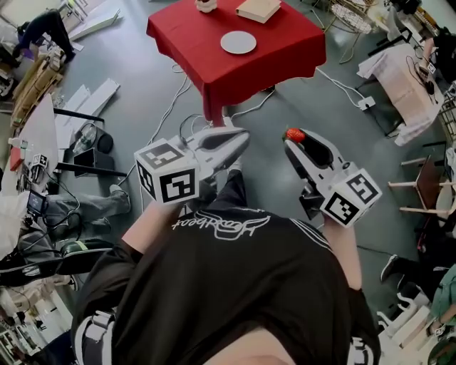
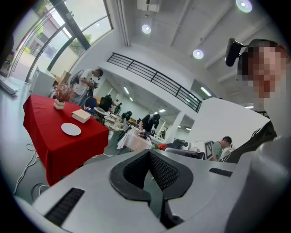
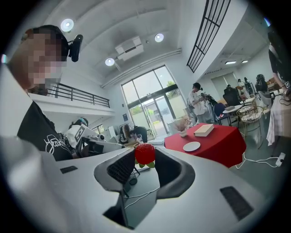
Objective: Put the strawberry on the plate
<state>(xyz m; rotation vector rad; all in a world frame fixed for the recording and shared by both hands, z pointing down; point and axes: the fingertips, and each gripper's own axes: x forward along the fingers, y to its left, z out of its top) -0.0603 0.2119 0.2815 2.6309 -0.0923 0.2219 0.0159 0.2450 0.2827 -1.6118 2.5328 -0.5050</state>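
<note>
1. Right gripper view, nearest first: the right tongs (image 3: 145, 160) are clamped on the strawberry (image 3: 145, 153), which sits at the tips of the two dark pads (image 3: 120, 167), red body up and green leaves showing beneath; the pick-up looks done.
2. Left gripper view: the left tongs (image 2: 148, 155) are closed tip to tip with nothing between them; they carry nothing and seem to have no part in the task just now.
3. Head view: both tongs are held out in front of the person's dark shirt (image 1: 235, 285) at mid-frame, over a grey floor (image 1: 370, 142) strewn with cables (image 1: 171, 107); the strawberry shows as a red spot at the tip of the right-hand one.
4. Farther off, at the top of that frame, the counter (image 1: 285, 53) stands under a red cloth; the plate (image 1: 238, 42) lies on it, white and bare, with a book (image 1: 258, 8) just beside it toward the upper right.
5. Strawberry and plate are well apart, so I judge the task about half done; what is left is the carry across the floor to the counter, lowering the fruit onto the plate, and letting it go.
</note>
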